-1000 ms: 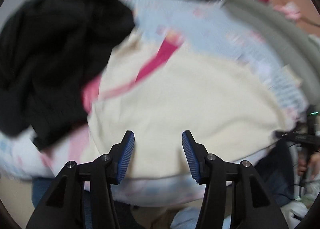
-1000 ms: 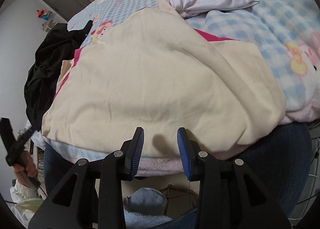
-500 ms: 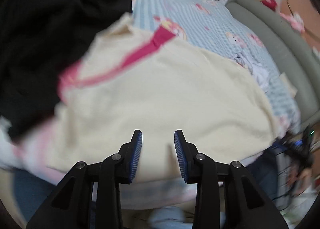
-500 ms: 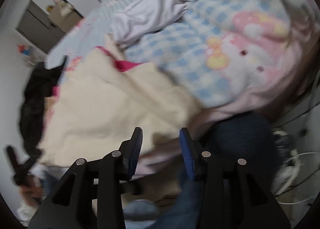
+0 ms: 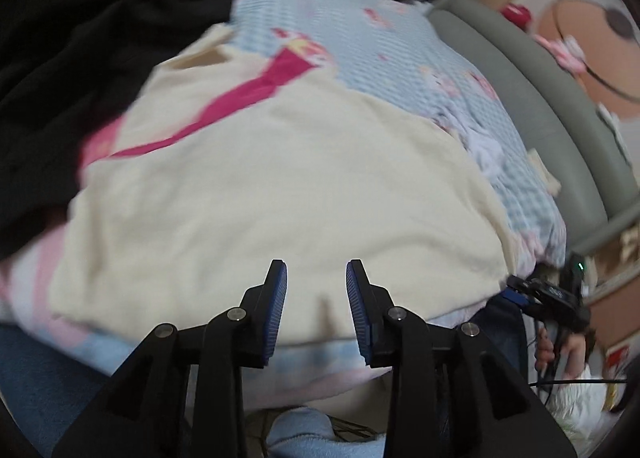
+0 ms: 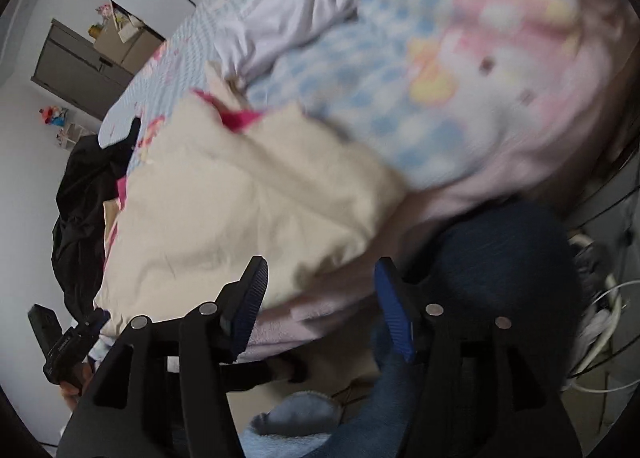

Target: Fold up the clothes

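A cream garment (image 5: 280, 178) with pink trim (image 5: 240, 94) lies spread flat on the bed. My left gripper (image 5: 316, 270) hovers over its near hem, slightly left of centre. Its jaws are closing, the pads do not press the cloth, and a clear gap shows between them. In the right wrist view the cream garment (image 6: 240, 198) ends in a rumpled near right corner. My right gripper (image 6: 320, 266) hangs just above that corner at the bed's edge. Its jaws are opening and nothing is pinched between them.
A black garment (image 5: 80, 38) is heaped at the cream one's left. A pale white garment (image 6: 288, 18) lies further up the blue checked blanket (image 6: 460, 78). A grey headboard (image 5: 540, 98) borders the bed. The person's jeans-clad leg (image 6: 500, 258) stands against the bed's edge. Cables lie right.
The left jaws have narrowed while the left view swung slightly. The right gripper has rolled and shifted right, from the hem's middle to its right corner, and its jaws have widened.
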Available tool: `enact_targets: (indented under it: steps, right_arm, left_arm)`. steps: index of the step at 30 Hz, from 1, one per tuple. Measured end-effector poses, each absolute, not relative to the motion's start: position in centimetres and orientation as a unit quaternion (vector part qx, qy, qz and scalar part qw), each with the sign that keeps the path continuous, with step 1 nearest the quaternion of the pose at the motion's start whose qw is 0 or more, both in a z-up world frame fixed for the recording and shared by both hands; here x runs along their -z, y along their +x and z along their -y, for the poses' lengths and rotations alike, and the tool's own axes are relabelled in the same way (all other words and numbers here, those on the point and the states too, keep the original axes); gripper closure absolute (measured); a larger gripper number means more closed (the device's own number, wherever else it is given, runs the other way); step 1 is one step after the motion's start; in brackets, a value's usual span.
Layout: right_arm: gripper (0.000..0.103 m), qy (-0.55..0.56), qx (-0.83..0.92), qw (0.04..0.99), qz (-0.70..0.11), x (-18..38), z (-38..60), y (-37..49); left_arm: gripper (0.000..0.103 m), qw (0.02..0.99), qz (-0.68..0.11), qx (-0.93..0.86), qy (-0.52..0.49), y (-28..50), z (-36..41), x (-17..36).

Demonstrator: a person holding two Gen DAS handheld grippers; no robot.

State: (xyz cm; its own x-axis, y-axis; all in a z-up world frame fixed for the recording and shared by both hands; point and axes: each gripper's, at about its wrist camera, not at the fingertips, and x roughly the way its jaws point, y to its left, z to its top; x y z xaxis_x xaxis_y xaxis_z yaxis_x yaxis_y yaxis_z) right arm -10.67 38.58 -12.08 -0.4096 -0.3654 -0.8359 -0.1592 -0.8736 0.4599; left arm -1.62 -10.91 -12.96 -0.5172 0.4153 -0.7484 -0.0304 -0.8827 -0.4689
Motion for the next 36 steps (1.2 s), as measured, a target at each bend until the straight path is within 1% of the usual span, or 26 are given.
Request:
enact_targets:
  steps: [2,5,8,9,11,12,14,15,17,18,20,22,23,24,29,32,35,36]
  right_arm:
    - [0.047,0.549,0.794,0.066,0.25,13.7,-37.4,-11.5]
    - [0.061,0.551,0.808,0.065,0.2,14.1,-34.8,-11.7]
    - [0.065,0.519,0.823,0.069,0.221,12.2,-34.7,-11.4]
    - [0.066,0.508,0.829,0.074,0.223,11.3,-34.6,-11.4]
    - [0.067,0.489,0.84,0.086,0.219,9.6,-34.1,-11.5]
    - [0.067,0.481,0.845,0.094,0.213,8.8,-33.6,-11.7]
    - [0.067,0.492,0.841,0.092,0.206,9.6,-32.9,-12.6]
    - [0.066,0.498,0.838,0.091,0.203,10.1,-32.7,-13.2]
    - [0.064,0.512,0.832,0.087,0.197,11.2,-32.1,-14.2]
    - [0.06,0.514,0.829,0.086,0.203,11.6,-32.1,-14.3]
    - [0.06,0.518,0.822,0.083,0.22,12.3,-32.2,-14.2]
    - [0.07,0.512,0.825,0.086,0.222,12.2,-32.0,-14.2]
    - [0.086,0.503,0.833,0.091,0.212,11.6,-31.6,-14.2]
    - [0.092,0.491,0.841,0.098,0.202,10.8,-31.2,-14.2]
    - [0.094,0.422,0.884,0.161,0.117,4.5,-26.7,-15.2]
    - [0.095,0.382,0.891,0.233,0.081,0.9,-22.9,-15.4]
    - [0.095,0.374,0.873,0.31,0.033,0.4,-18.3,-14.9]
    - [0.095,0.38,0.864,0.329,0.018,1.0,-16.7,-14.9]
  left_arm:
    - [0.07,0.117,0.208,-0.835,-0.495,-2.4,10.5,14.3]
    - [0.07,0.087,0.218,-0.821,-0.521,-2.3,11.1,16.3]
    - [0.07,0.089,0.233,-0.815,-0.523,-1.8,11.8,16.8]
    - [0.07,0.091,0.227,-0.815,-0.525,-1.8,11.6,16.6]
    - [0.067,0.093,0.213,-0.817,-0.528,-2.1,11.3,16.4]
    - [0.064,0.095,0.211,-0.817,-0.528,-2.2,11.1,16.3]
    - [0.062,0.105,0.222,-0.815,-0.524,-2.4,11.0,16.2]
    - [0.062,0.118,0.242,-0.809,-0.522,-2.5,11.1,16.2]
    - [0.062,0.156,0.312,-0.785,-0.511,-2.7,11.8,15.9]
    - [0.062,0.165,0.328,-0.783,-0.501,-2.8,12.1,15.3]
    - [0.062,0.162,0.319,-0.796,-0.489,-3.0,12.3,14.0]
    - [0.062,0.15,0.285,-0.808,-0.494,-3.2,12.2,13.3]
    - [0.062,0.147,0.279,-0.808,-0.498,-3.2,12.1,13.3]
    - [0.062,0.147,0.283,-0.803,-0.503,-3.3,12.1,13.7]
    - [0.062,0.15,0.278,-0.8,-0.511,-2.9,11.0,14.4]
    - [0.062,0.165,0.286,-0.799,-0.502,-3.0,10.6,14.1]
    - [0.06,0.181,0.317,-0.791,-0.492,-3.5,10.6,13.9]
    - [0.055,0.187,0.327,-0.788,-0.487,-3.7,10.6,13.8]
